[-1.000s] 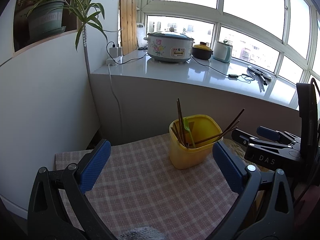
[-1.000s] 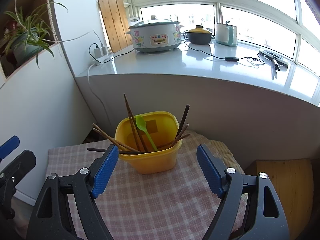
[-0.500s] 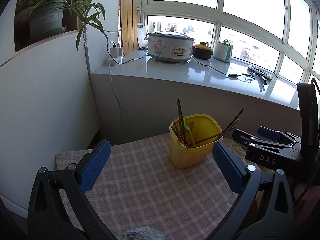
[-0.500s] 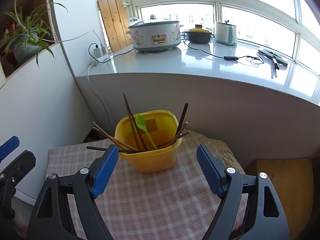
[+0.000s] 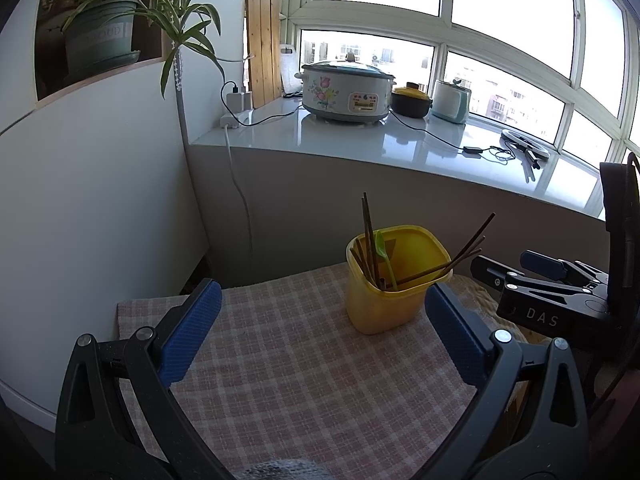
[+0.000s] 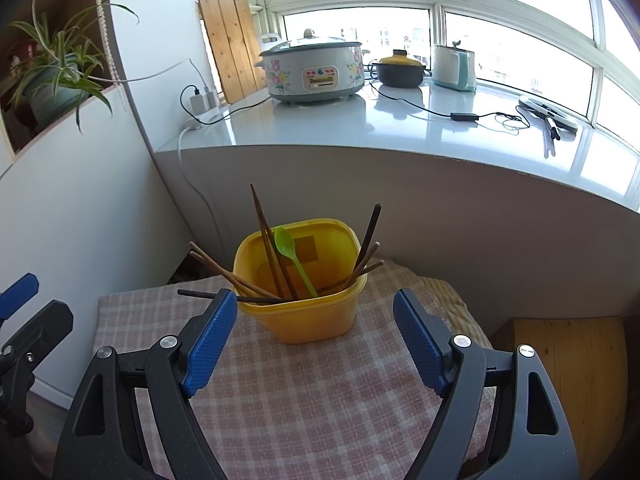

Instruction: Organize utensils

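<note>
A yellow plastic tub [image 5: 380, 312] [image 6: 316, 320] stands on a pink checked cloth [image 5: 304, 380] [image 6: 320, 392]. Several dark brown chopsticks [image 5: 448, 256] [image 6: 366, 240] and a green spoon [image 5: 382, 250] [image 6: 290, 250] lean inside it. My left gripper [image 5: 320, 340] hovers open over the cloth, short of the tub and to its left, with nothing between its blue pads. My right gripper [image 6: 312, 344] is open too, its blue pads either side of the tub's near wall but short of it, empty. In the left wrist view the right gripper [image 5: 560, 300] sits beside the tub on the right.
A white windowsill counter [image 6: 400, 128] behind the table carries a flowered cooker [image 6: 314, 72], a dark pot with a yellow lid [image 6: 398, 70], a pale kettle [image 6: 454, 68] and cables. A potted plant [image 5: 100, 36] sits on a ledge at left. A wooden stool [image 6: 568, 380] stands at right.
</note>
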Demonstrator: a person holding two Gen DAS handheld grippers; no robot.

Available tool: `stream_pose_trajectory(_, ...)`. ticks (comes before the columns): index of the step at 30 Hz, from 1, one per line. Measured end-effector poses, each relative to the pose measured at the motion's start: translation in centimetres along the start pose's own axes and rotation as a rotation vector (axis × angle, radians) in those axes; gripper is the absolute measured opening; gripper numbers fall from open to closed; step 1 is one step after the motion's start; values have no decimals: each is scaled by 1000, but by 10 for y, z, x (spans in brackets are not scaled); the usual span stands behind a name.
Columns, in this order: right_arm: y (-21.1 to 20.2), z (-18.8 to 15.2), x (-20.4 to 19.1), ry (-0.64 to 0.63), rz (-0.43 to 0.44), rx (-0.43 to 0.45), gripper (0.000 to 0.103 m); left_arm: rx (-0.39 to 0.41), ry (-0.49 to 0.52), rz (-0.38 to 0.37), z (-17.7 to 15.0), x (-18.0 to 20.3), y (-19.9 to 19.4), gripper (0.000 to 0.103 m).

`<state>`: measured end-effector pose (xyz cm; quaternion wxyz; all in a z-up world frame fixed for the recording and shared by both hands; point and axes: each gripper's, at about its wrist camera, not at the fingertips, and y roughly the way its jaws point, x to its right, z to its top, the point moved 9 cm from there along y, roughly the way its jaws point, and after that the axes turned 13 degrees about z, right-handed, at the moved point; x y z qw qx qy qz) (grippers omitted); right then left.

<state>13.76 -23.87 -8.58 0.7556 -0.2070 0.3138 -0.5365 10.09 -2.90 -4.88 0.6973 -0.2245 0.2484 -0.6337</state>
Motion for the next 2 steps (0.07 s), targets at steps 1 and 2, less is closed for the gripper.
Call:
stream_pose_trajectory(1, 0, 0, 0, 0, -2, 0, 80, -3, 0, 0, -1, -1, 1, 103)
stream_pose_trajectory(2, 0, -1, 1, 1, -4, -1, 80, -10, -2, -1, -2, -1, 3, 103)
